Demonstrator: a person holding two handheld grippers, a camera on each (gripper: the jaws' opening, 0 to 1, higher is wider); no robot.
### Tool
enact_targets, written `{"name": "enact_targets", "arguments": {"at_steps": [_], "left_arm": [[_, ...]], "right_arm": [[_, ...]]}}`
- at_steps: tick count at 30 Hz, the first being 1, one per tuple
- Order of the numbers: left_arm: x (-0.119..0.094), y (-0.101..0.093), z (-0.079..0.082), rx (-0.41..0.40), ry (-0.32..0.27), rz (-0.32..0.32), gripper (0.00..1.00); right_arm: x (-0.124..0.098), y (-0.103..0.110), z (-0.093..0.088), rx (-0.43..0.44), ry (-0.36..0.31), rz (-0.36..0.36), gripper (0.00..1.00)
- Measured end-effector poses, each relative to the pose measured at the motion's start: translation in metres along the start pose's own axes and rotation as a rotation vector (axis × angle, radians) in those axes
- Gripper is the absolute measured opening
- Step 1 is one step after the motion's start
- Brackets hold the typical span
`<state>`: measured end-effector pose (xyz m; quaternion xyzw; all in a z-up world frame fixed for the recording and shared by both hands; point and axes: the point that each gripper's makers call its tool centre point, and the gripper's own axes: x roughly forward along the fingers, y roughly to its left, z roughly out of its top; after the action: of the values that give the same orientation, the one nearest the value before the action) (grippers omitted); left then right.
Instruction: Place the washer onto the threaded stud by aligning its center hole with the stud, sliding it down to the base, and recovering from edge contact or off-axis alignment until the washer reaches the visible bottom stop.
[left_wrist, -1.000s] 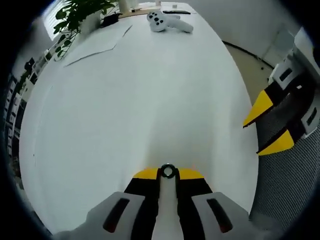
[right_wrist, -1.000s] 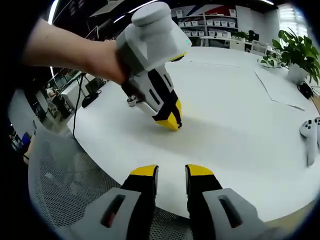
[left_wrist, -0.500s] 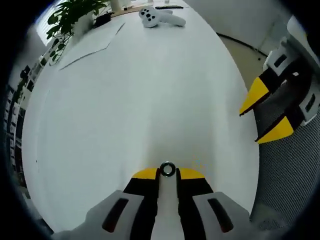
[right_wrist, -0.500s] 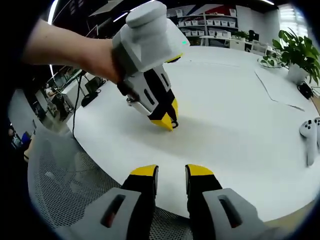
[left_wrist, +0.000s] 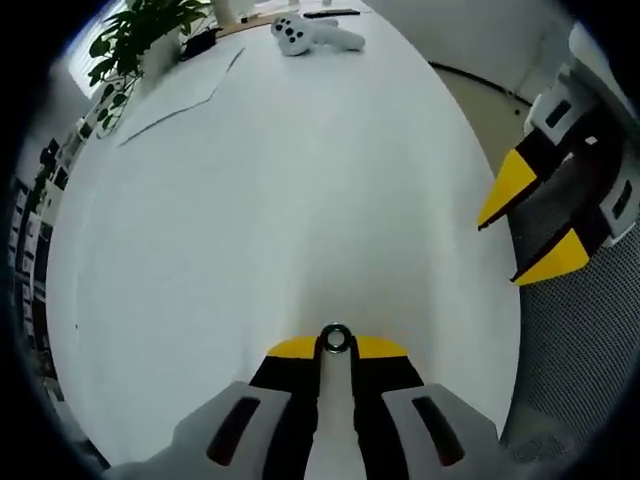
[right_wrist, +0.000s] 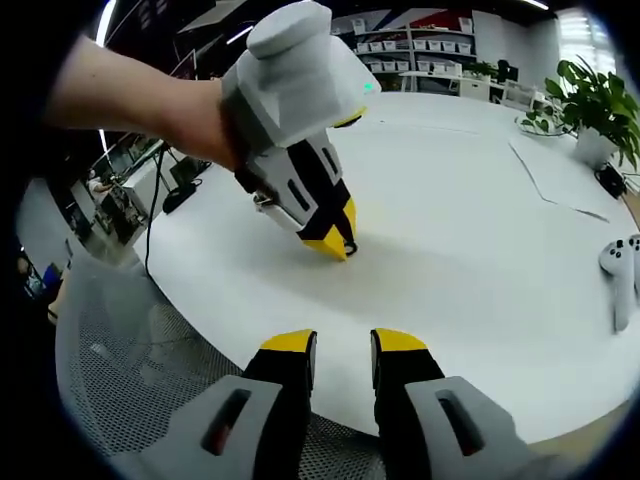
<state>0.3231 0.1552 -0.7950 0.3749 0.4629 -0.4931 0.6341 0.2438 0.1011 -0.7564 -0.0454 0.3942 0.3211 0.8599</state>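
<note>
Left gripper (left_wrist: 335, 347) jaws pinching washer (left_wrist: 335, 339) at yellow tips, held just above white counter (left_wrist: 270, 200), right gripper (right_wrist: 343, 343) jaws spread, empty, near counter edge, controller (left_wrist: 305, 35) at far end.

A broad white oval table (right_wrist: 480, 200) fills the room's middle. A leafy green potted plant (right_wrist: 592, 105) stands at its far edge, shelving (right_wrist: 420, 45) behind.

The left gripper (left_wrist: 335, 346) points down at the surface (left_wrist: 260, 200), its fingers (left_wrist: 292, 348) pinching a washer (left_wrist: 335, 340). The right gripper (right_wrist: 344, 343) hovers near the surface edge, fingers parted.
</note>
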Motion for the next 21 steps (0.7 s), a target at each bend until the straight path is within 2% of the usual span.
{"name": "enact_targets", "arguments": {"at_steps": [3, 6, 10, 16, 21], "left_arm": [[0.000, 0.000, 0.000, -0.034, -0.008, 0.008, 0.08], [0.001, -0.002, 0.001, -0.101, -0.026, 0.000, 0.08], [-0.005, -0.005, 0.004, -0.101, -0.049, 0.006, 0.08], [-0.021, 0.007, 0.010, -0.153, -0.101, 0.040, 0.08], [-0.035, 0.020, 0.004, -0.185, -0.115, 0.072, 0.08]], "right_arm": [[0.000, 0.000, 0.000, -0.001, 0.000, 0.000, 0.25], [0.000, 0.000, 0.000, -0.002, 0.002, 0.000, 0.25], [0.000, -0.001, -0.001, -0.001, 0.002, 0.000, 0.25], [0.001, -0.001, -0.001, 0.000, 0.003, 0.002, 0.24], [0.001, -0.001, -0.001, -0.007, 0.005, 0.002, 0.24]]}}
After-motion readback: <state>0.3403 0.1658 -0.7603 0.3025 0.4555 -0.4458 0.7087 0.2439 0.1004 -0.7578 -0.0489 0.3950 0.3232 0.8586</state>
